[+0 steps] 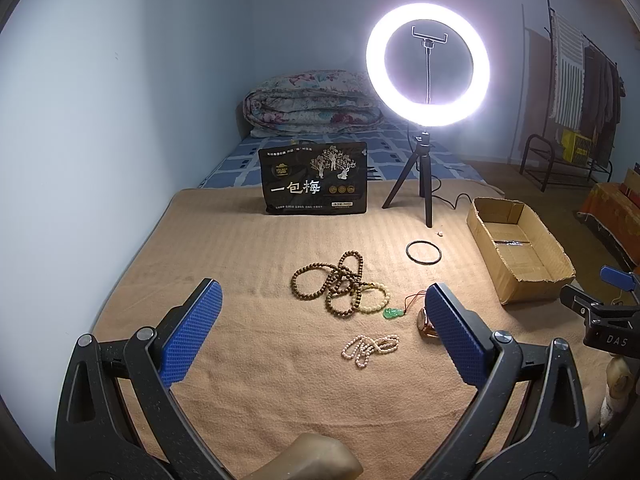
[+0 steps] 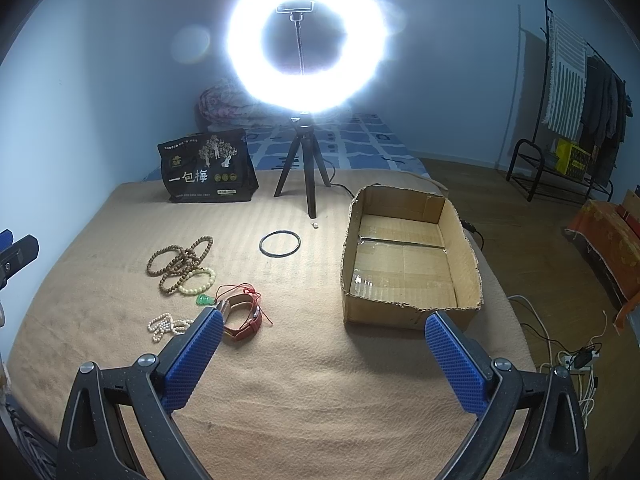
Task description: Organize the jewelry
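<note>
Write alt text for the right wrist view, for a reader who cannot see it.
The open right gripper hovers over a tan blanket, with an empty cardboard box ahead on the right. To the left lie a red-strapped watch, wooden bead strands, a pale bead bracelet, a green pendant, a pearl strand and a black ring. A glaring ring light stands behind.

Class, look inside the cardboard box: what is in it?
The cardboard box holds no jewelry; only its taped floor shows. The near wall hides a strip of floor in both views.
</note>
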`<state>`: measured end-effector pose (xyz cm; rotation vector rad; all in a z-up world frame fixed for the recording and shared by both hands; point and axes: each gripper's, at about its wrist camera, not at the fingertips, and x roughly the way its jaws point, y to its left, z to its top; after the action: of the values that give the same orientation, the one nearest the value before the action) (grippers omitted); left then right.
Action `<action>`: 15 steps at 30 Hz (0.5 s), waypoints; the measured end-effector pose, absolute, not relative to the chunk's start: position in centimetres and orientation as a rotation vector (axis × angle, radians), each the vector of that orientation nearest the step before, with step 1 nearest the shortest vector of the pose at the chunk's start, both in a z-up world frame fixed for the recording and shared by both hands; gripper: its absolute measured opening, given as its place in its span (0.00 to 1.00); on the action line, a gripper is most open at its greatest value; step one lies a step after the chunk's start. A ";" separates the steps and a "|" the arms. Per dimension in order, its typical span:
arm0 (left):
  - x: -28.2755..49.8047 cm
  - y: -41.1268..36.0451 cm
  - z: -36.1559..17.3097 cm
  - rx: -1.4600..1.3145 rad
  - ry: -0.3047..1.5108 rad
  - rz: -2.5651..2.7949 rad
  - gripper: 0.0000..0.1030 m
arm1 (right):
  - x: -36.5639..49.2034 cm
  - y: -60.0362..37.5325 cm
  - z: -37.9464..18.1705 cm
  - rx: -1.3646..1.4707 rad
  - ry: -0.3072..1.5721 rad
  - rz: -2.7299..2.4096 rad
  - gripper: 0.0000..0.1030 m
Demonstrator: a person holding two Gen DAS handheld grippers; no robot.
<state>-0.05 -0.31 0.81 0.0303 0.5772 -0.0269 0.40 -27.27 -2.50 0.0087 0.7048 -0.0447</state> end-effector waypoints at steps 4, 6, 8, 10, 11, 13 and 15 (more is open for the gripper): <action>-0.1 -0.2 0.6 0.031 0.576 -0.026 1.00 | 0.4 -27.2 -2.6 0.009 0.706 -0.041 0.99; -0.1 -0.2 0.5 0.029 0.576 -0.027 1.00 | 0.4 -27.2 -2.6 0.010 0.706 -0.041 0.99; -0.1 -0.2 0.5 0.030 0.575 -0.027 1.00 | 0.4 -27.1 -2.6 0.011 0.708 -0.038 0.99; -0.1 -0.2 0.5 0.031 0.577 -0.027 1.00 | 0.4 -27.1 -2.7 0.011 0.709 -0.034 0.99; -0.1 -0.2 0.6 0.031 0.577 -0.027 1.00 | 0.4 -27.1 -2.7 0.011 0.709 -0.033 0.99; -0.1 -0.3 0.6 0.032 0.579 -0.027 1.00 | 0.5 -27.1 -2.7 0.014 0.712 -0.028 0.99; -0.1 -0.1 0.5 0.029 0.576 -0.027 1.00 | 0.6 -27.1 -2.7 0.016 0.715 -0.024 0.99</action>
<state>-0.11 -0.14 0.49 0.0291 0.5763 -0.0267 0.60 -27.10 -2.70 0.0162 0.7148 -0.0245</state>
